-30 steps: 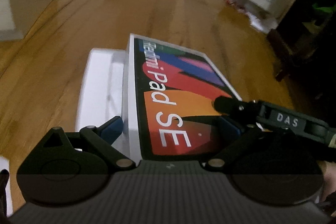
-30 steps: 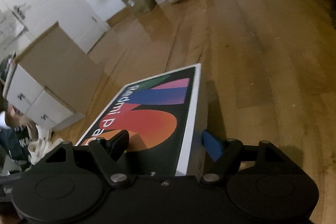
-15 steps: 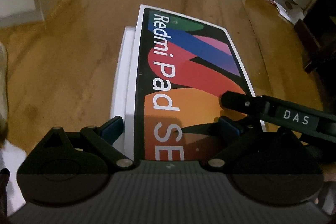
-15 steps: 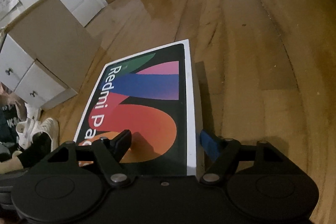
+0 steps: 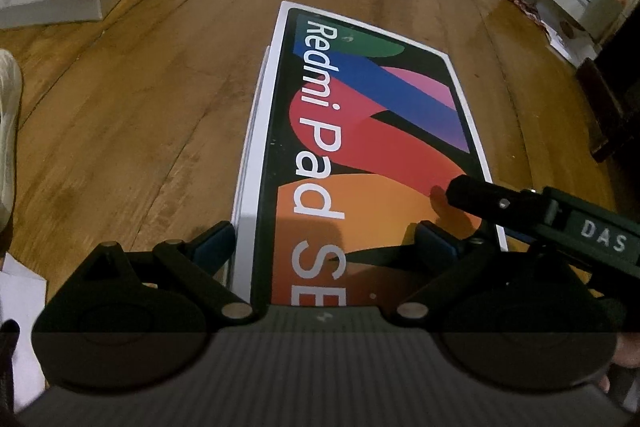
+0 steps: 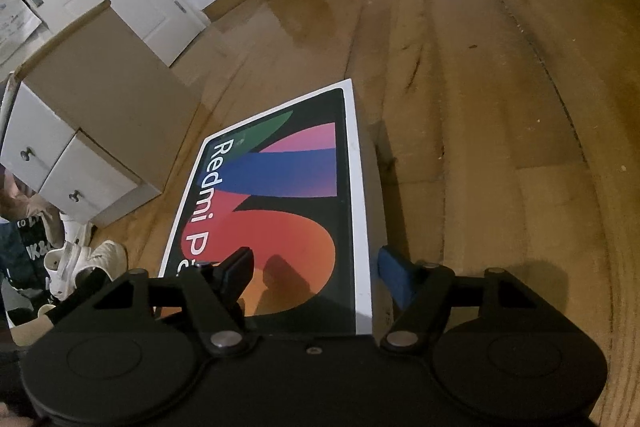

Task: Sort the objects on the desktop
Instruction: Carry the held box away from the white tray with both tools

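The flat white cardboard box with the colourful "Redmi Pad SE" lid [image 5: 372, 147] lies lengthwise away from both cameras. It sits on top of a plain white box [image 5: 250, 155], of which only the left edge shows, over the brown wooden floor [image 5: 140, 127]. Whether the stack already rests on the floor cannot be told.

The left tool [image 5: 326, 243] is spread wide. Its left finger [image 5: 214, 245] is just beside the stack's left edge and its right finger [image 5: 434, 241] hangs over the orange part of the lid, so nothing is pinched.

The right tool [image 6: 316, 267] is half spread and has just been closing. The lid's right edge is between its fingers, the dark one over the lid and the blue one just beside the right wall. No firm pinch shows yet.

The step in hand looks like squaring and settling this box on the stack. To do it well:
- Keep the lid level.
- Bring the right tool's blue finger flat against the side wall, not onto a corner.
- Use the left finger as a stop along the left edge so the upper box does not slide off the lower one.
- Close gently, because thin cardboard dents.
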`<state>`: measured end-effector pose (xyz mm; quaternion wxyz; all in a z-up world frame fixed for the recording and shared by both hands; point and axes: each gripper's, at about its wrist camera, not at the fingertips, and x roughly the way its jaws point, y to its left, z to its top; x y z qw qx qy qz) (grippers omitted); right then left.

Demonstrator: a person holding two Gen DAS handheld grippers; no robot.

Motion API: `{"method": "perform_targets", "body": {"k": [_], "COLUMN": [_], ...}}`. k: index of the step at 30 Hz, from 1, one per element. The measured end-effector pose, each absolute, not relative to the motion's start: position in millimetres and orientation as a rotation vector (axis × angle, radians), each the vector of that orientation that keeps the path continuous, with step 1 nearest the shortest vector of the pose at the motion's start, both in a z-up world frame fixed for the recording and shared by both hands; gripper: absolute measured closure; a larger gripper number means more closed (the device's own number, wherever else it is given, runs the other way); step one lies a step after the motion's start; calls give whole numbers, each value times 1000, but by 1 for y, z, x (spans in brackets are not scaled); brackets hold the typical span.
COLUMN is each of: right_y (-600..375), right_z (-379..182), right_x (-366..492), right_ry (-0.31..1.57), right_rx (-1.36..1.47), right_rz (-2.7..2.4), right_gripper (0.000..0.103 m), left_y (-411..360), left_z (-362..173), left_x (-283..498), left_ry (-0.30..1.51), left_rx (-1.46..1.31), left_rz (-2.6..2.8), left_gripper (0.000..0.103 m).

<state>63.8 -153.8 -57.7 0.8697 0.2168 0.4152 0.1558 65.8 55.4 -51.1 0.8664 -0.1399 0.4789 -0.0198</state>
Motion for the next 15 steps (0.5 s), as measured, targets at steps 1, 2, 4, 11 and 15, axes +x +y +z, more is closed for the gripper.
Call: {"method": "perform_targets", "body": {"k": [1, 2, 4, 11, 15], "right_y": [-153, -154, -155, -155, -159], "right_z": [-58, -59, -59, -59, -60], "right_x": [64, 64, 64, 64, 62], "right_ry": [867, 868, 870, 870, 866], "right_rx": [456, 460, 466, 478, 504], "right_rz": [329, 329, 331, 326, 322], "right_gripper": [28, 28, 28, 28, 28], "left_y": [55, 55, 52, 45, 44], "left_z": [-52, -54, -53, -48, -44], "left_x": [68, 70, 72, 76, 75], "left_ry": [1004, 1004, 998, 988, 986], "left_rx": [-298, -302, -288, -233, -201], "left_rz": [-41, -42, -42, -44, -45], "left_gripper": [5, 5, 5, 6, 6]}}
